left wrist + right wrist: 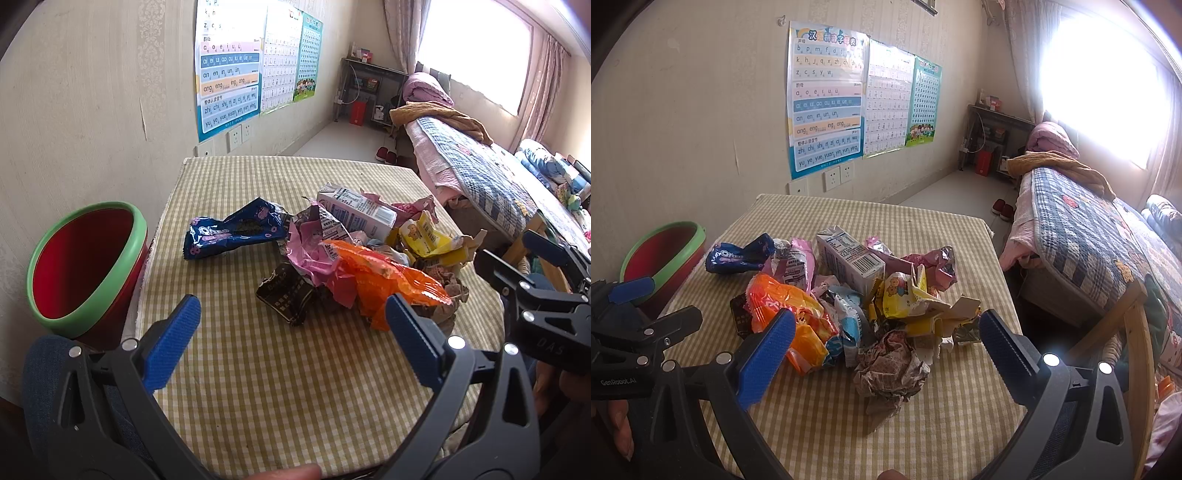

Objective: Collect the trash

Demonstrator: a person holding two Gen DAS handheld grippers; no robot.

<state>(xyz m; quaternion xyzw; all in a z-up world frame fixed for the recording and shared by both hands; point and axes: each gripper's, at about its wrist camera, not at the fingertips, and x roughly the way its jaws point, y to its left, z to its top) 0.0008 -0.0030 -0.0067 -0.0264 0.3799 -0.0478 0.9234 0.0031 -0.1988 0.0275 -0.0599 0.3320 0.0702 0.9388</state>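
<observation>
The right claw (pixel 886 354), jaws apart and empty, hangs just short of the crumpled brown wrapper (pixel 890 369) at the trash pile's near edge on the worktop (pixel 923 443), nearer than the equally agape left claw (pixel 291 332).

"genrobot.ai" on the left tongs (pixel 646 314), seemingly "oreo" on the blue wrapper (pixel 738 256).

Streaming in bright from the window (pixel 1108 85) at upper right, blowing out there into glare; bending strongly at dark fisheye corners; staying sharp mid-frame.
</observation>
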